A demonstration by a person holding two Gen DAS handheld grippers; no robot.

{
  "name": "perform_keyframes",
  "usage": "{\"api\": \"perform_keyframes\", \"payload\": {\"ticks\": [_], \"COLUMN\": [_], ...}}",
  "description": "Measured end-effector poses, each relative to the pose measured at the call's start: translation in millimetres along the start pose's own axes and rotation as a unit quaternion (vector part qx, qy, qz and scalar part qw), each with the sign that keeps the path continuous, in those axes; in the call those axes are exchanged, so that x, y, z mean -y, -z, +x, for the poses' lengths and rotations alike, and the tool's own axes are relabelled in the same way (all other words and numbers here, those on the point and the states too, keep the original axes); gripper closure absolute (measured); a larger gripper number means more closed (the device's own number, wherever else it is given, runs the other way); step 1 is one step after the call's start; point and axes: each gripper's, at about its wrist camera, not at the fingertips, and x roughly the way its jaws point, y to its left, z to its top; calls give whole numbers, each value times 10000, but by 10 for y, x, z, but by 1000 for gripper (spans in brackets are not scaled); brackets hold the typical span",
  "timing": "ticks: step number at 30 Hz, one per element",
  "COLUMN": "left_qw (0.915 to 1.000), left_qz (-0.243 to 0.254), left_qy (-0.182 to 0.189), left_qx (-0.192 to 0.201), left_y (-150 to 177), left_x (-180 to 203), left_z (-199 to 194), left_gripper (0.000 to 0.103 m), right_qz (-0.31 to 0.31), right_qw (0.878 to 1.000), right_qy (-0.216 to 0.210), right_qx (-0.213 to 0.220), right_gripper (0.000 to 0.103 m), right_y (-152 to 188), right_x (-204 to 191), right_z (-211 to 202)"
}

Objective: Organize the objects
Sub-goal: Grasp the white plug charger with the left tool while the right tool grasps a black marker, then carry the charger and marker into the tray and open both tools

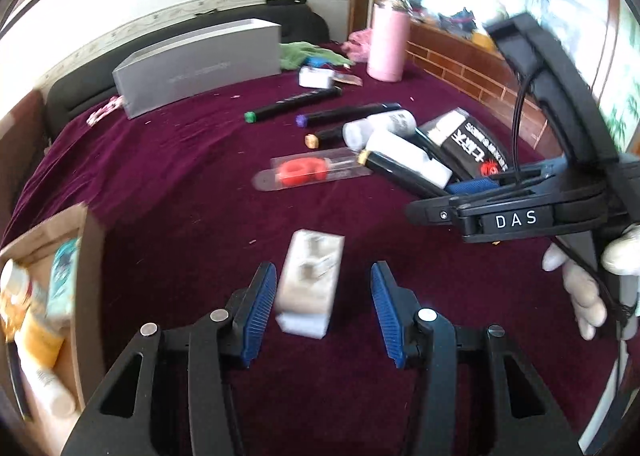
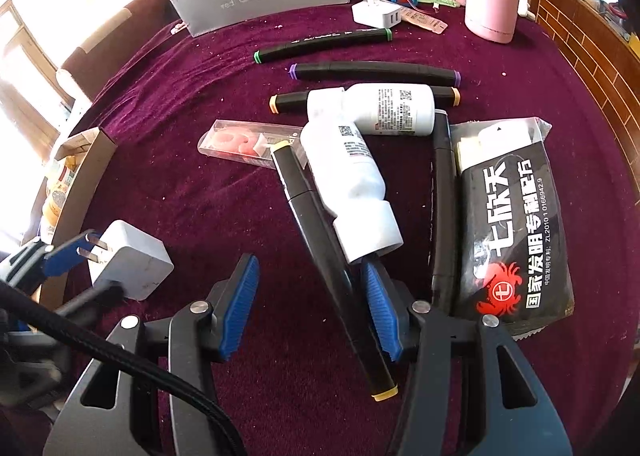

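Sorting clutter on a purple cloth (image 2: 168, 103) into a cardboard box (image 1: 90, 256) at the left edge, already holding tubes and packets; left gripper (image 1: 323, 308) hovering low with jaws standing apart around a white plug (image 1: 310, 282), pads clear of it on both sides, so nothing gripped; plug lying on the cloth just beside the box, prongs turned toward the other gripper's blue tip in the right wrist view (image 2: 128, 260); looking like either a fresh release or a lining-up for a pick, not possible to say which. Right gripper (image 2: 310, 304) pointing down at the pile, jaws apart; a black marker (image 2: 332, 268) with yellow caps lying between the fingers, resting close against the right pad (image 2: 378, 308), left pad well clear; not clamped yet, by the look of it. Marker leaning under a white bottle (image 2: 352, 183), a second bottle (image 2: 384, 109) crossing above, a black packet (image 2: 516, 223) to the right. Next, likely: closing the right jaws squarely on the marker and drawing it out without rolling the bottle; carrying it left to the box; keeping both grippers from colliding over the plug.
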Motion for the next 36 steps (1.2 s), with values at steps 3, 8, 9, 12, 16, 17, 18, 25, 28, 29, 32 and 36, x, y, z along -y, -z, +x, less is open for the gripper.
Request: {"api": "perform_keyframes", "payload": {"ticks": [3,8,9,12,16,17,18,25,28,29,32,36], "left_qw": [9996,9965,9961,9947,9923,9916,9911,9891,9889,9886,9877,9854], "left_qz": [-186,-788,-840,-957,-1111,-1156,-1184,-1323,-1332,-1351,-1429,-1592], "left_qy": [-15,257,275,316,388,408,424,464,437,422,273,-79], "left_qx": [-221,-61,-14,187,397,417,426,451,501,517,572,589], "left_y": [-22,55,85,158,269,312,318,498,604,636,718,829], "left_x": [-25,-218,-239,-313,-407,-429,-451,-533,-562,-589,-716,-990], "left_z": [117,-124,-198,-443,-722,-798,-812,-1037,-1149,-1190,-1313,-1462], "left_gripper": [85,85,85,85,85,85,85,85,85,85,85,85], "right_qz": [35,214,260,388,676,726,755,560,433,388,192,-67], "right_qw": [9999,9998,9996,9987,9943,9929,9918,9913,9920,9919,9914,9890], "right_qy": [151,-37,-92,-339,-827,-940,-1029,-1187,-1188,-1208,-1290,-1474], "right_qx": [23,-12,-19,11,14,-11,-39,-65,-35,-37,-28,-22], "right_gripper": [80,90,91,91,91,91,91,91,91,91,90,90], "right_y": [3,24,34,83,183,204,229,309,334,339,340,310], "right_x": [30,142,151,169,207,205,196,-86,-235,-286,-503,-816], "right_z": [-7,-49,-62,-131,-206,-211,-215,-292,-335,-350,-416,-478]}}
